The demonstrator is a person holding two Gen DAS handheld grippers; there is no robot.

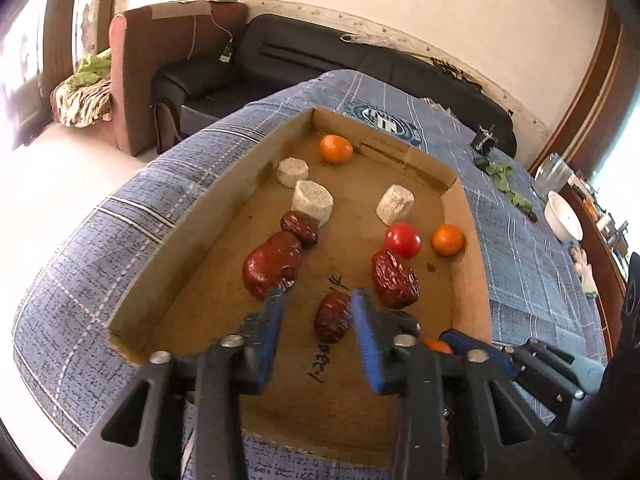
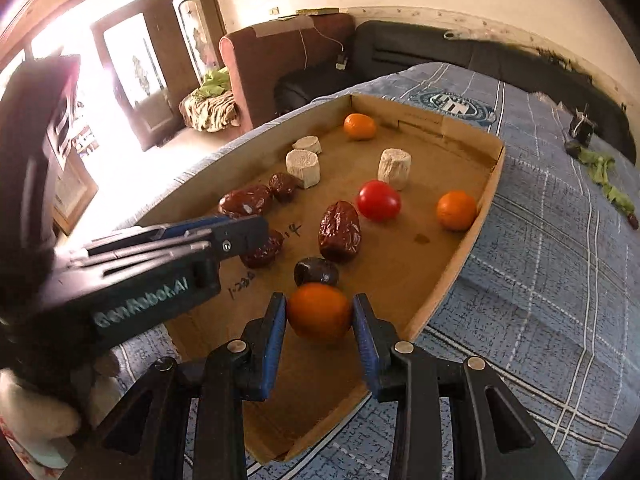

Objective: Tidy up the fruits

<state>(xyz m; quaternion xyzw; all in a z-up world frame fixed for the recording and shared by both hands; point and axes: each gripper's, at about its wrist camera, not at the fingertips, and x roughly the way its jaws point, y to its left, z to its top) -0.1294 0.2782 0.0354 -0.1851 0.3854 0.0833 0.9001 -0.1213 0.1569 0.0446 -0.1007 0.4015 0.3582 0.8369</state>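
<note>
A shallow cardboard tray on a blue plaid cloth holds loose fruit. My left gripper stands open low over the tray's near part. A wrinkled red date lies between its blue pads, close to the right one and clear of the left. My right gripper is shut on an orange just above the tray floor, and a dark round fruit sits right behind it. Farther in lie more dates, a red tomato, two oranges and three white cylinders.
The tray's walls hem in the fruit. Green leaves and a small dark object lie on the cloth to the right. A white bowl stands on a side table. A black sofa and a brown armchair sit beyond.
</note>
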